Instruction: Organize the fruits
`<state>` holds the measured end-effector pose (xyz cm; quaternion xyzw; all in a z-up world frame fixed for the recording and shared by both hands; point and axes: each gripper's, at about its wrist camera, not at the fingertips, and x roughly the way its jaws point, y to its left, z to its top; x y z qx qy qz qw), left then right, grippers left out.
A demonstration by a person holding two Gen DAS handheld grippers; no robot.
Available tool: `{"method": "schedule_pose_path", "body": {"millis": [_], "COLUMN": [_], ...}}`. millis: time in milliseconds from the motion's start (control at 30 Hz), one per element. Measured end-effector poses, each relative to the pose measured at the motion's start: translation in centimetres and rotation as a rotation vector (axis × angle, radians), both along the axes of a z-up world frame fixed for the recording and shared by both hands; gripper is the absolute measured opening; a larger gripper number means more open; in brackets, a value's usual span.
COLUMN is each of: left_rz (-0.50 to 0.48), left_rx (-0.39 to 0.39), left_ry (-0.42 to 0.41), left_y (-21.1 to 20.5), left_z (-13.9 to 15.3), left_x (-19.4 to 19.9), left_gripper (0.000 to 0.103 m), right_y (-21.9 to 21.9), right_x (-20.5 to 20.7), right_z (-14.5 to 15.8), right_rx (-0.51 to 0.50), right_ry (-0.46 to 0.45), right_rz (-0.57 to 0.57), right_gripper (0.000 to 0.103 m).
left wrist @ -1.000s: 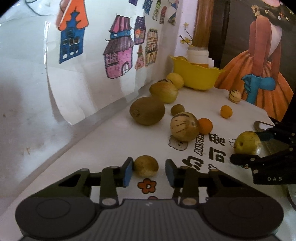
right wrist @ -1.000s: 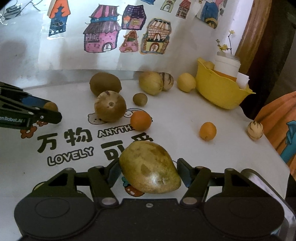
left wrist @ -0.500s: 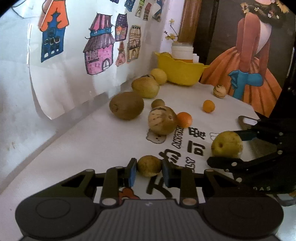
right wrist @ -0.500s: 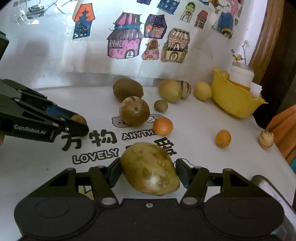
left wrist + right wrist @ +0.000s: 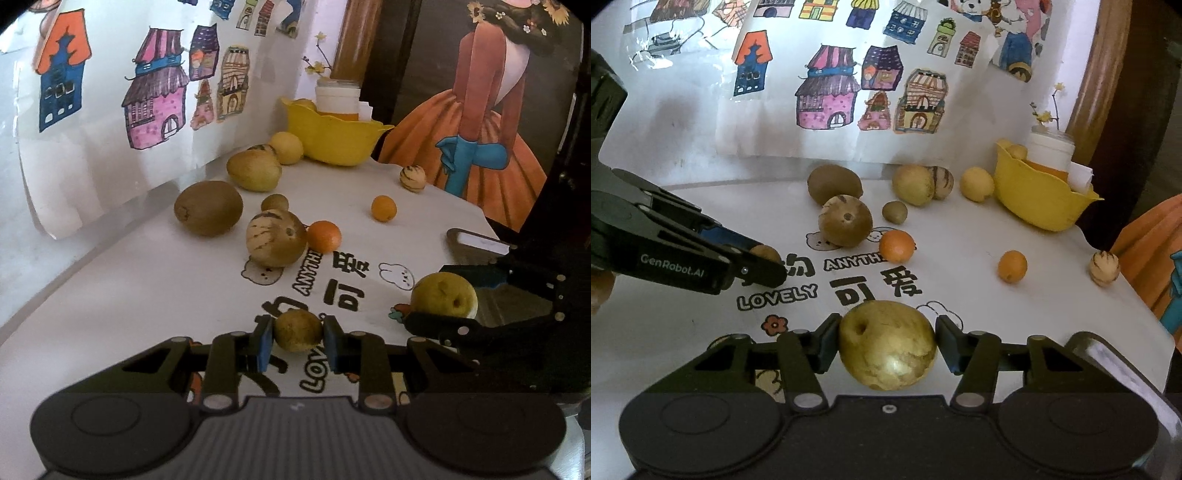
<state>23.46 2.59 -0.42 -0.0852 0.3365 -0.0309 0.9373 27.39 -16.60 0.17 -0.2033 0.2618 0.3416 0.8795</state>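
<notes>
My left gripper is shut on a small brown fruit and holds it above the white table; the fruit also peeks out in the right wrist view. My right gripper is shut on a large yellow-green fruit, which the left wrist view shows at the right. A yellow bowl stands at the back of the table, also in the right wrist view. Loose fruits lie between: a kiwi, a striped melon and two small oranges.
A white jar stands in the bowl. More yellow fruits lie by the back wall with its drawings of houses. A small striped fruit sits near the table's far right edge. A flat grey device lies at the right.
My left gripper has closed on the small brown fruit and lifted it off the table. My right gripper has risen too, and the large fruit has turned in its grip.
</notes>
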Motion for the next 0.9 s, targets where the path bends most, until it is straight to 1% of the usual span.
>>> {"method": "schedule_pose_path", "body": {"millis": [233, 400, 600, 700, 900], "left_rz": [-0.004, -0.011, -0.021, -0.022, -0.025], "left_rx": [0.006, 0.000, -0.002, -0.001, -0.004], "left_ry": [0.005, 0.001, 0.005, 0.005, -0.001], "left_y": [-0.6, -1.2, -1.6, -1.7, -2.1], "left_z": [0.3, 0.4, 0.4, 0.5, 0.7], "left_x": [0.0, 0.1, 0.2, 0.2, 0.5], "left_gripper": [0.032, 0.032, 0.032, 0.032, 0.032], "right_y": [-1.0, -1.2, -1.4, -1.2, -1.9], "right_x": [-0.3, -0.1, 0.4, 0.2, -0.1], "right_z": [0.0, -0.2, -0.6, -0.6, -0.6], "right_rx": [0.003, 0.002, 0.004, -0.004, 0.011], "right_ry": [0.002, 0.014, 0.049, 0.035, -0.002], "right_rz": [-0.002, -0.026, -0.050, -0.046, -0.061], "right_gripper": [0.056, 0.057, 0.058, 0.056, 0.056]}}
